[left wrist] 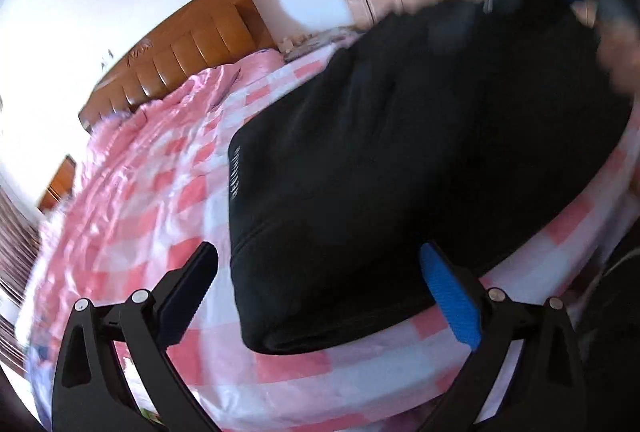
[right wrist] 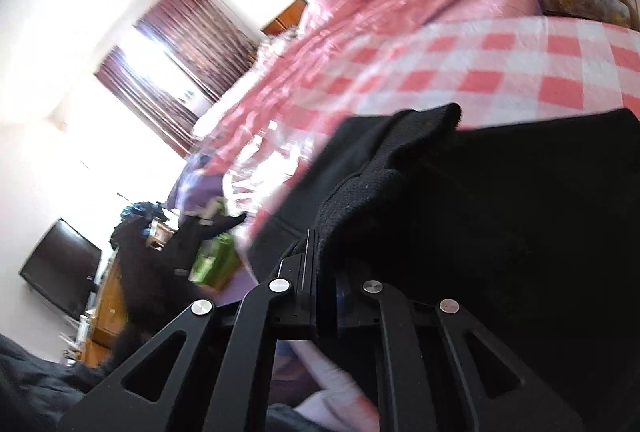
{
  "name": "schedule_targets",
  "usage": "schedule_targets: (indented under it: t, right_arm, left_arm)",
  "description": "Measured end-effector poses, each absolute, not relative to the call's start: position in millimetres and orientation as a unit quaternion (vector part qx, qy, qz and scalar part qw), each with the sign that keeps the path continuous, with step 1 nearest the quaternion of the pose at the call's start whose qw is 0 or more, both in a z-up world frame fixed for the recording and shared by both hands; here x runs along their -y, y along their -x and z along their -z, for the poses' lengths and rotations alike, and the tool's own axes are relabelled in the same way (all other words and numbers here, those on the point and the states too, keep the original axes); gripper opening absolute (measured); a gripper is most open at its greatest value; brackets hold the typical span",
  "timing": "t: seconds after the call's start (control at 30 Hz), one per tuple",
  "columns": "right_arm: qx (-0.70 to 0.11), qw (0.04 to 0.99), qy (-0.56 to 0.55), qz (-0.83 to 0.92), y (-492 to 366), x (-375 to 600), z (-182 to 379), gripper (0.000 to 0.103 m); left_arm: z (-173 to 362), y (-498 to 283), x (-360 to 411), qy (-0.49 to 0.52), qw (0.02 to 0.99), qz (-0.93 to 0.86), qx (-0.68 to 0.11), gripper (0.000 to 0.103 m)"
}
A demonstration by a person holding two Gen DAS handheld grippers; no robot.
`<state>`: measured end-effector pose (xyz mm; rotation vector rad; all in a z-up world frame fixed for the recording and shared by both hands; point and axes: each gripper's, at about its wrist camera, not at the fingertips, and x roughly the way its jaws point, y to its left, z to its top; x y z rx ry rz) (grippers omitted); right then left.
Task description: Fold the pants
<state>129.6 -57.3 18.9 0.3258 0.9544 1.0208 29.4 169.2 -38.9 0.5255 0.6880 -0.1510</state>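
Black pants (left wrist: 400,168) lay folded on the pink-checked bed (left wrist: 168,200) near its edge; the left tool (left wrist: 320,296) hovered spread wide, gripping nothing.

The left claw (left wrist: 320,292) has two matte black fingers, each carried on a pair of black arms with triangular cut-outs and round silver screw heads at the pivots. One finger carries a ridged bright blue pad (left wrist: 450,302); the other pad looks black. The right claw (right wrist: 320,264) has the same black arms, triangular cut-outs and silver screws.
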Motion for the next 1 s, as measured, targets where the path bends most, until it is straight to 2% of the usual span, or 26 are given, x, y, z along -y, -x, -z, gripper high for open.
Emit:
schedule_targets:
  t: [0.07, 0.17, 0.2, 0.3, 0.4, 0.5, 0.57, 0.7, 0.73, 0.8, 1.0]
  right_arm:
    - [-0.435, 0.751, -0.149, -0.474, -121, 62, -24, 0.009]
    - [-0.456, 0.752, -0.138, -0.456, -113, 71, -9, 0.009]
    - [-0.470, 0.747, -0.142, -0.448, -112, 73, 2, 0.009]
    - [-0.511, 0.731, -0.143, -0.429, -107, 77, 41, 0.009]
    - [-0.515, 0.729, -0.147, -0.426, -104, 82, 56, 0.009]
    - [-0.505, 0.736, -0.141, -0.428, -104, 83, 54, 0.011]
    - [-0.504, 0.739, -0.130, -0.428, -98, 84, 52, 0.018]
    - [-0.501, 0.749, -0.138, -0.412, -94, 103, 45, 0.024]
    - [-0.501, 0.752, -0.141, -0.405, -94, 107, 45, 0.029]
    - [-0.495, 0.763, -0.152, -0.388, -97, 118, 47, 0.099]
    - [-0.508, 0.748, -0.171, -0.391, -108, 116, 51, 0.099]
  left_arm:
    - [40, -26, -166, -0.277, 0.904, 0.067, -0.318, 0.097]
    - [33, -23, -175, -0.246, 0.910, 0.082, -0.322, 0.033]
    - [32, -22, -179, -0.239, 0.912, 0.085, -0.322, 0.029]
    - [33, -17, -182, -0.245, 0.909, 0.097, -0.323, 0.029]
    - [42, -12, -169, -0.284, 0.898, 0.092, -0.325, 0.032]
    - [47, -12, -164, -0.301, 0.894, 0.090, -0.319, 0.046]
    - [51, -12, -158, -0.309, 0.892, 0.096, -0.314, 0.058]
    - [57, -9, -153, -0.330, 0.889, 0.087, -0.305, 0.059]
    - [56, -10, -156, -0.325, 0.891, 0.089, -0.305, 0.059]
    - [56, -10, -159, -0.317, 0.894, 0.090, -0.302, 0.065]
    - [56, -6, -156, -0.307, 0.903, 0.090, -0.288, 0.066]
